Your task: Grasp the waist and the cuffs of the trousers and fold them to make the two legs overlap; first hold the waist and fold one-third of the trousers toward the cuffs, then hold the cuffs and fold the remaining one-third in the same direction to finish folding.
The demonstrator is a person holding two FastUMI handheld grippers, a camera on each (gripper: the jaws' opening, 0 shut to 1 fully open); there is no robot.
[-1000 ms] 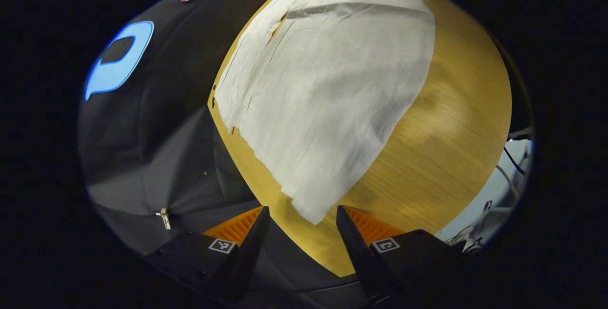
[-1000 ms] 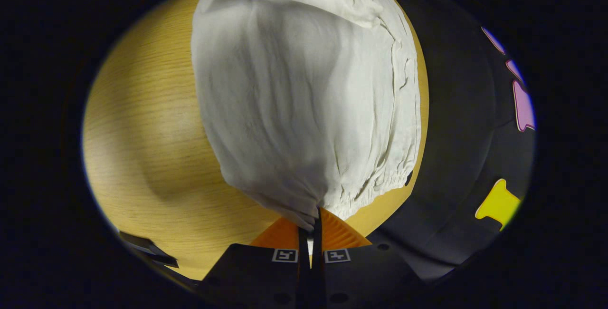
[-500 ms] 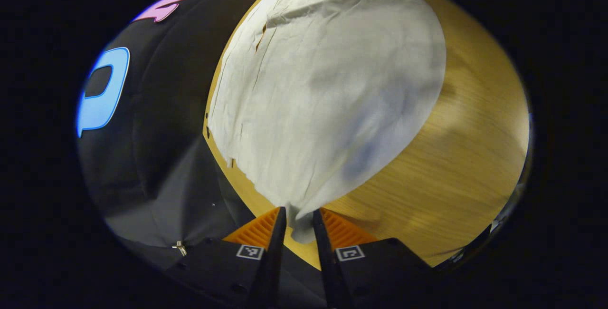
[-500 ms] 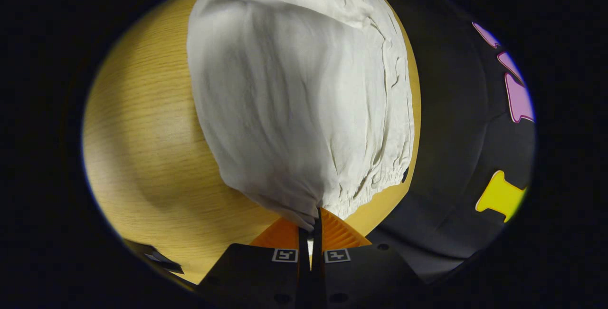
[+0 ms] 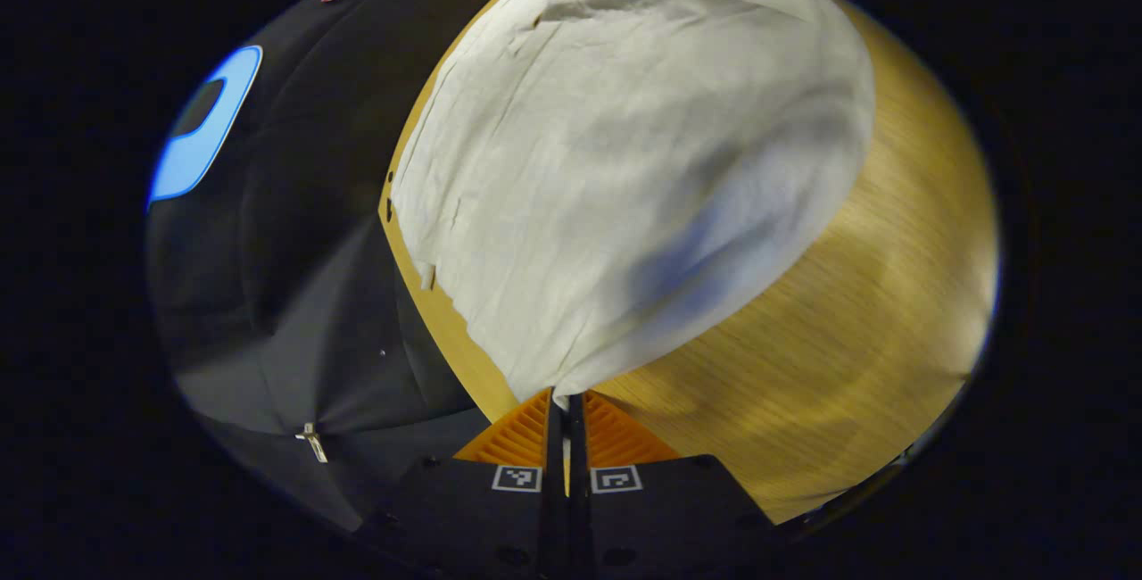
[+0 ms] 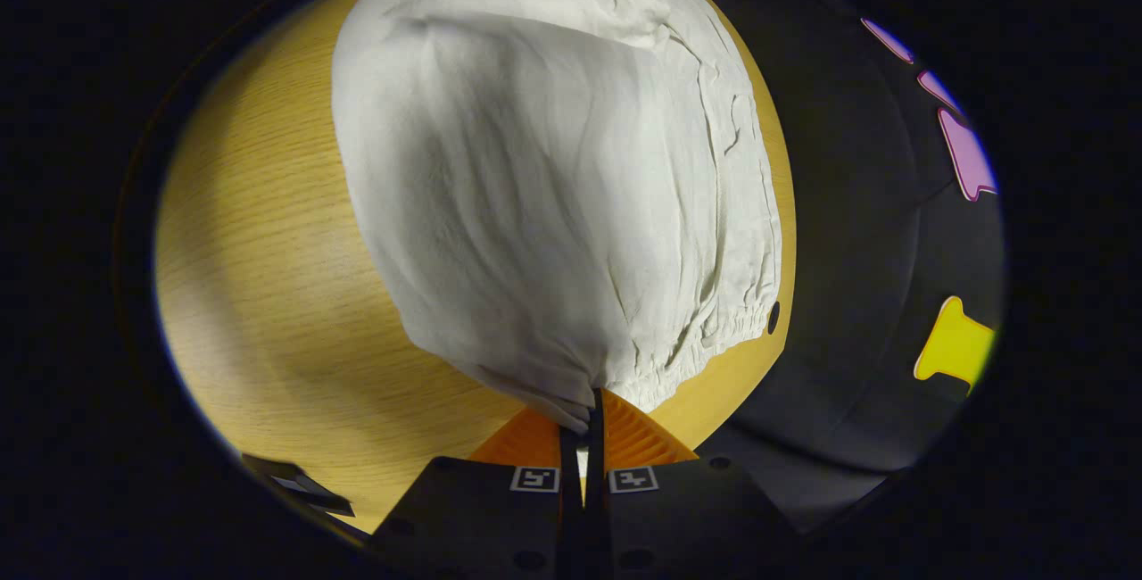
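Along the worktop's far edge by the booth wall lie the white trousers, creased and already doubled over. The left gripper pinches a cuff corner; the right gripper pinches the gathered elastic waist, cloth lifting slightly toward each.

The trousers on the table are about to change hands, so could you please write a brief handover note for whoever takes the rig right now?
Left tongs: shut on a corner of the trousers at the plain-hemmed cuff end.
Right tongs: shut on the trousers at the gathered waist.
The trousers lie spread on the wooden table, near its edge.
Done: both ends gripped.
Left: whether the legs already overlap cannot be told; check that, then fold the waist third toward the cuffs, then the cuff third over.
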